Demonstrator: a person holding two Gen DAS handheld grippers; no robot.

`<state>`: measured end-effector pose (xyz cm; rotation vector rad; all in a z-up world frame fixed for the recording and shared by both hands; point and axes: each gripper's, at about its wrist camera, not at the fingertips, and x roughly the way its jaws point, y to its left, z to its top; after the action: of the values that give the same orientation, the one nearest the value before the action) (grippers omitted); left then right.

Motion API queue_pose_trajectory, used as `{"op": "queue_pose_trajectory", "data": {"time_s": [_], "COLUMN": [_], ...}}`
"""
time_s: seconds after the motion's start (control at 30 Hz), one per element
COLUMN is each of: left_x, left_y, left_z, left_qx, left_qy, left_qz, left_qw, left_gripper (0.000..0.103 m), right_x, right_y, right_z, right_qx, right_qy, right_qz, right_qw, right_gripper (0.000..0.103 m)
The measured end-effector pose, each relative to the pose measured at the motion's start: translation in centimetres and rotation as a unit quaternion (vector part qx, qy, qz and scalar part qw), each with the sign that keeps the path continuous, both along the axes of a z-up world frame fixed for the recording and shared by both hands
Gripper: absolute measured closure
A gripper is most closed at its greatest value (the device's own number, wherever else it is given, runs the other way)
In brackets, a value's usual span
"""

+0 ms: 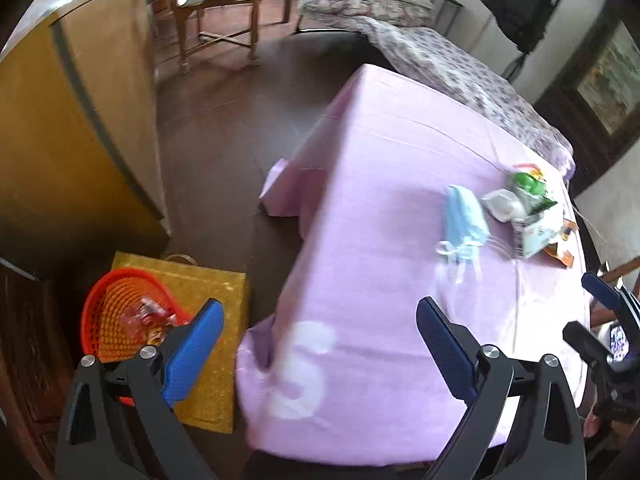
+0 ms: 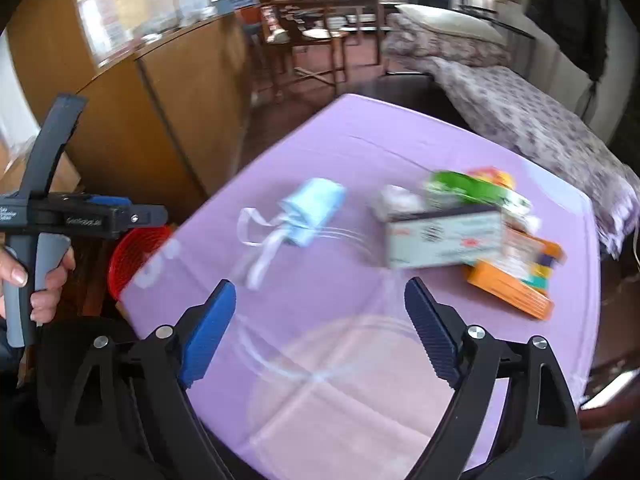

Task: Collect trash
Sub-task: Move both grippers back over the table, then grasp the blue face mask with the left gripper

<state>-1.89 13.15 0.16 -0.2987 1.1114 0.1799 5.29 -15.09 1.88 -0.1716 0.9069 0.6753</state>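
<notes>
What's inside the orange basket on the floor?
The orange basket holds some crumpled wrappers, clear and reddish. Blur hides what they are, and the left gripper's finger covers the basket's near side.

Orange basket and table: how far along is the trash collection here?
Partly done. The orange basket on the floor already holds some wrappers. Nothing is in hand: the left gripper and right gripper are both open and empty. Left on the purple table: the blue face mask, the white carton and the green and orange packaging behind it.
</notes>
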Motion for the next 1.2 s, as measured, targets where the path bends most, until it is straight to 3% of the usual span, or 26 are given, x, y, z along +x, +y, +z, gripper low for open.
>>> {"op": "queue_pose_trajectory", "data": {"time_s": [0.3, 0.7, 1.03, 1.2], "left_x": [4.7, 8.8, 11.3, 12.2], "left_y": [-5.6, -9.4, -10.3, -10.7], "left_z": [-0.9, -2.1, -3.3, -3.5], "left_qx": [-0.002, -0.011, 0.002, 0.019], "left_qy": [0.01, 0.013, 0.017, 0.014], "left_qz": [-0.033, -0.045, -0.04, -0.047], "left_qw": [0.9994, 0.9988, 0.999, 0.9986], "left_gripper": [0.008, 0.008, 0.008, 0.014], "right_x": [2.7, 5.4, 5.6, 5.2], "right_y": [-5.7, -10.3, -10.1, -9.6], "right_z": [-1.1, -3.5, -3.5, -3.3], "right_qx": [0.044, 0.048, 0.054, 0.04], "right_qy": [0.016, 0.041, 0.031, 0.013], "right_qz": [-0.068, -0.147, -0.148, -0.148], "right_qw": [0.997, 0.987, 0.987, 0.988], "right_gripper": [0.014, 0.014, 0.014, 0.014]}}
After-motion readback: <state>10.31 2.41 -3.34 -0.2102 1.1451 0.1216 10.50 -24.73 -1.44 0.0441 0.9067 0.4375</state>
